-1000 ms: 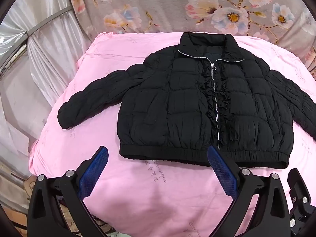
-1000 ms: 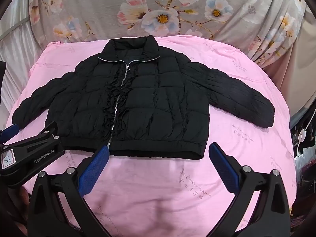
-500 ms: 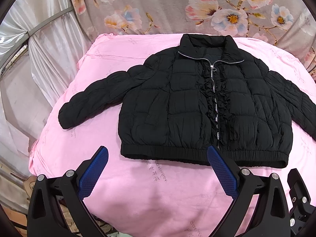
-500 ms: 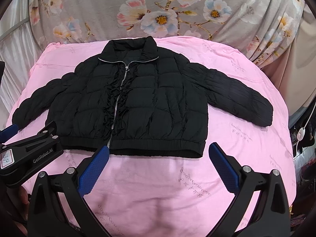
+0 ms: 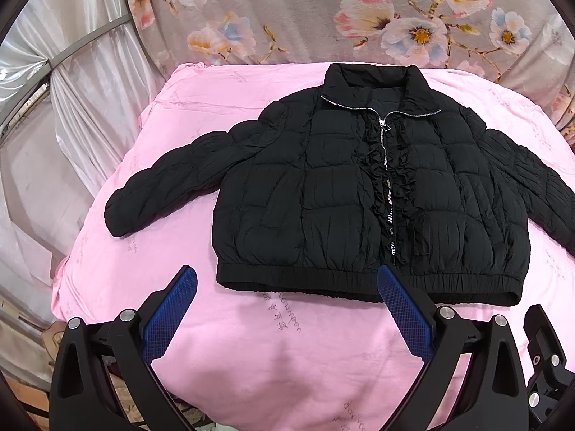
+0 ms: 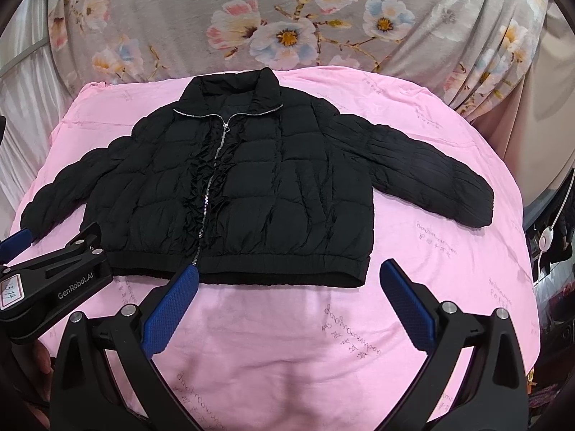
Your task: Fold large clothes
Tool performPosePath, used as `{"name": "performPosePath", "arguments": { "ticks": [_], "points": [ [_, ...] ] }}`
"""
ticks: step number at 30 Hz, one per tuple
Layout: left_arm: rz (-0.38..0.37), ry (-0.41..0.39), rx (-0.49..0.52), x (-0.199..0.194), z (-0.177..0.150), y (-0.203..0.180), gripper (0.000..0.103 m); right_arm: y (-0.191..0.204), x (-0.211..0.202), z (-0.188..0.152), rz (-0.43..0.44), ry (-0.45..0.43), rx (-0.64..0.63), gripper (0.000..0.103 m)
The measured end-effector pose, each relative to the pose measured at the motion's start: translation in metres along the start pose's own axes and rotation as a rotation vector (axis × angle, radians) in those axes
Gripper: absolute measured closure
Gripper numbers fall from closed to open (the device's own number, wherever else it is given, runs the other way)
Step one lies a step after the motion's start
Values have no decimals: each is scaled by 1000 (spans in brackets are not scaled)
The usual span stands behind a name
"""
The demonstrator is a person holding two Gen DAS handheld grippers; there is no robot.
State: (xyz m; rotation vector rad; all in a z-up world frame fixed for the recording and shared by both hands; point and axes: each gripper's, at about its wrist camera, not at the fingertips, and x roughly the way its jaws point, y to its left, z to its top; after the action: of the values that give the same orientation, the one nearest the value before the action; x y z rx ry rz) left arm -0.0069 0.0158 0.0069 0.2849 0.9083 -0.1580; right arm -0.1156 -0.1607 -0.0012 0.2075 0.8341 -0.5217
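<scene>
Both grippers hang over the near edge of the bed, jaws spread wide and holding nothing. Left gripper (image 5: 287, 287) has its blue pads (image 5: 169, 312) splayed, the right-hand pad overlapping the jacket's hem near the zip; whether it touches, can't tell. Right gripper (image 6: 287, 283) sits just beside it, equally wide, its left pad tip right at the bottom of the zip.

Writing now: from the right wrist view, the left gripper's black body reads "GenRobot.AI" (image 6: 73, 289), and there's a small white tag (image 6: 9, 292) with handwritten digits, looks like "314", partly cut off. The pink cover (image 6: 323, 341) carries faint embroidered script, too small to read.

The black puffer jacket (image 5: 359, 194) lies flat, front up, in the middle of the cover, collar away from the grippers, zip (image 5: 386, 176) closed most of the way, ruffles either side. Both sleeves are out sideways: one cuff (image 5: 118, 215) lies near the bed's left edge, the other (image 6: 470, 208) short of the right edge. Open pink runs along the near side below the hem (image 6: 287, 273). A floral drape (image 6: 287, 18) backs the far edge, close behind the collar.
</scene>
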Motion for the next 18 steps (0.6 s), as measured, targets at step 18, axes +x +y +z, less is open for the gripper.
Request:
{"name": "performPosePath", "arguments": {
  "ticks": [18],
  "points": [
    [-8, 5, 7, 3, 2, -3, 5, -1, 2, 1, 3, 5, 3, 5]
  ]
}}
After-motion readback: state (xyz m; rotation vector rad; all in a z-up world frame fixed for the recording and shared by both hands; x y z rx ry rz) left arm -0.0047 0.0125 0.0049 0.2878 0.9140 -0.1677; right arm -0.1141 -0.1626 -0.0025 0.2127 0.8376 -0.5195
